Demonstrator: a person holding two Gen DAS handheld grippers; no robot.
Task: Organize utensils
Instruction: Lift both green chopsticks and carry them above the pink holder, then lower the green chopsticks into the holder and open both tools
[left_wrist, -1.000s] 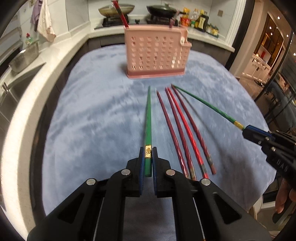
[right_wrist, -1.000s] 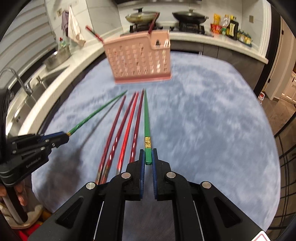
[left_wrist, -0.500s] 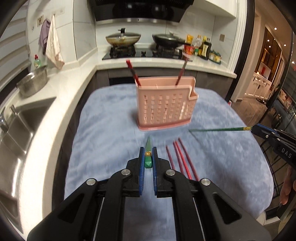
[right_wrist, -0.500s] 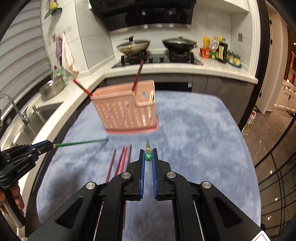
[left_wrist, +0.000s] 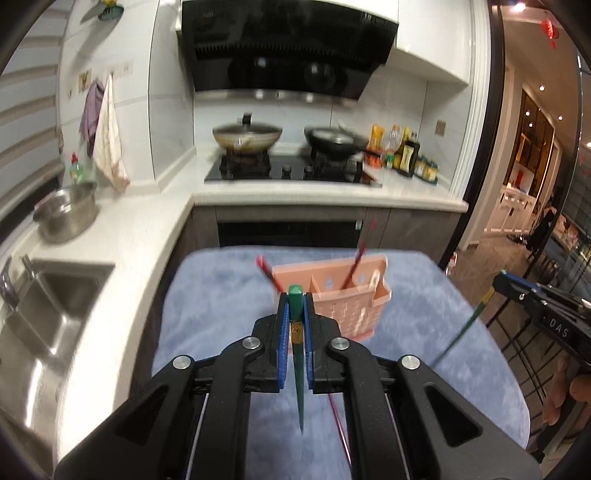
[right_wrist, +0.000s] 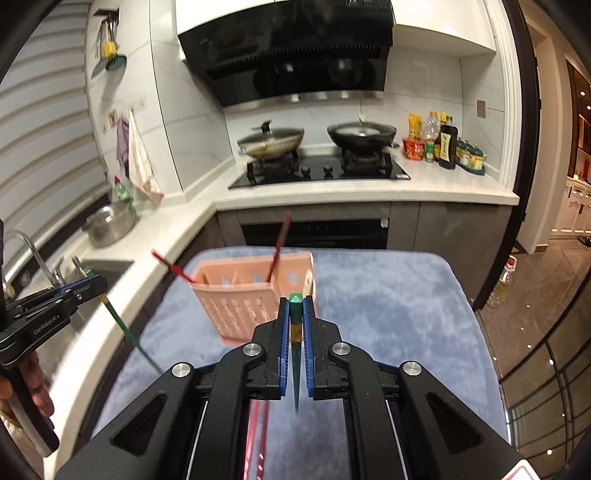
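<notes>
Jaws, left: left gripper (left_wrist: 295, 295) clamped narrow on a green chopstick (left_wrist: 298, 369), thick end poking out past the tips, thin end hanging down toward the cloth.
Jaws, right: right gripper (right_wrist: 294, 300) clamped the same way on a second green chopstick (right_wrist: 296, 373), tip pointing down between the fingers.
Seen across: left gripper at the left edge of the right view with its stick slanting down; right gripper at the right edge of the left view, likewise; a hand (right_wrist: 37, 384) on the handle.
Holder: pink holder (left_wrist: 343, 299) upright on the blue cloth (left_wrist: 207, 306), just beyond both grippers; partly hidden by the left jaws in the left view.
In holder: two red chopsticks (right_wrist: 279, 243), one leaning out left, one rising from a middle compartment.
On cloth: red chopsticks (right_wrist: 256, 435) lying below the right gripper, mostly hidden by its body; count cannot be told.
Bench: blue cloth covering the bench top.
Around: sink (left_wrist: 44, 306) and steel pot (left_wrist: 66, 214) at left; stove (right_wrist: 321, 170) behind with two pans; bottles (right_wrist: 447, 147) at right of it; hood (left_wrist: 288, 51) above; towels (left_wrist: 105, 140) on the wall.
In the way: open air between sticks and holder rim.
</notes>
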